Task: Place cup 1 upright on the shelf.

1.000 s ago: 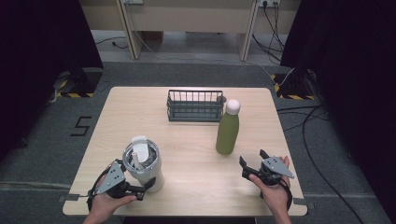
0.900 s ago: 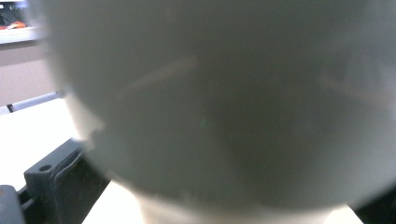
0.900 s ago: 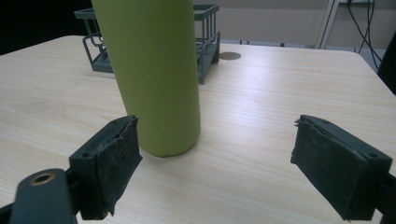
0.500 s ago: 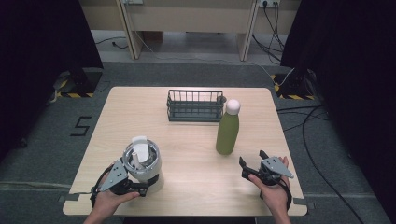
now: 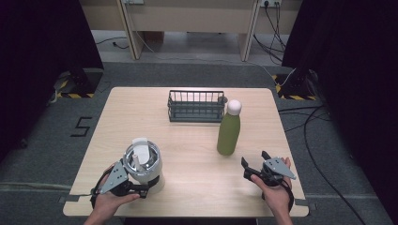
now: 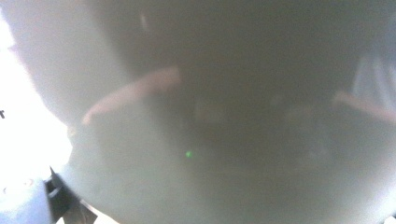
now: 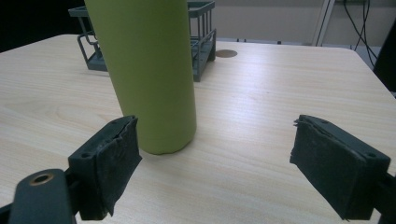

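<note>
Nearby, steel tumbler (image 5: 142, 162), lid on.

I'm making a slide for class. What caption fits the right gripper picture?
Open right gripper faces an upright green bottle on the wooden table, a dark wire basket behind.

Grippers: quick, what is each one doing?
Left gripper: around the steel tumbler; grip cannot be told.
Right gripper: open, empty, near the green bottle.

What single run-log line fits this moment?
left hand-held gripper: at steel tumbler, grip unclear | right hand-held gripper: open, near green bottle | wire basket: behind
</note>
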Demonstrator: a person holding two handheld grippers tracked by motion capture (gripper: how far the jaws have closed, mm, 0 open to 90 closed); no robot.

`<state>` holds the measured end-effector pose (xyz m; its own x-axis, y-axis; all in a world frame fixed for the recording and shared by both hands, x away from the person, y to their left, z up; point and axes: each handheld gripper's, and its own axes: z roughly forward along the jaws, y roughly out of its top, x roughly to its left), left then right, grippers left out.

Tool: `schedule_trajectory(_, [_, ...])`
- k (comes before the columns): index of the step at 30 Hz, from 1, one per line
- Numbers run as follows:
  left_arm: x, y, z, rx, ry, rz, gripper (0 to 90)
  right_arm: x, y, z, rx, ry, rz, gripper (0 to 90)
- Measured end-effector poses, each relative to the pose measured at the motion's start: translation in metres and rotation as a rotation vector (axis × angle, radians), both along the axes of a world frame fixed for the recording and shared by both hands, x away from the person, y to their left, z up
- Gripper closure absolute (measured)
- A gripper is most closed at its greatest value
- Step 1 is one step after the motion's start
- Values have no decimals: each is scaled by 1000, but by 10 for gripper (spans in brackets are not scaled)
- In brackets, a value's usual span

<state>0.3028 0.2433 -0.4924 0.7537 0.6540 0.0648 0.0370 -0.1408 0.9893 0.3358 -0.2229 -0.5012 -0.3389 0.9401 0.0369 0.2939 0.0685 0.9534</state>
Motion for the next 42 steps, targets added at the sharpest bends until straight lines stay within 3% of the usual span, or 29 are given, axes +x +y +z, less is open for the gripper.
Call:
schedule_trajectory(4, [0,2,4,-27,-13,10,80,0,0,0,0,0,-2,150])
schedule_trajectory(16, [0,2,18,-54,-42,12,80,0,-1,0,2,-4,-10,150])
schedule_trajectory(42, [44,-12,50,-87,-95,48,80,1,-4,-1,12,-8,-17,150])
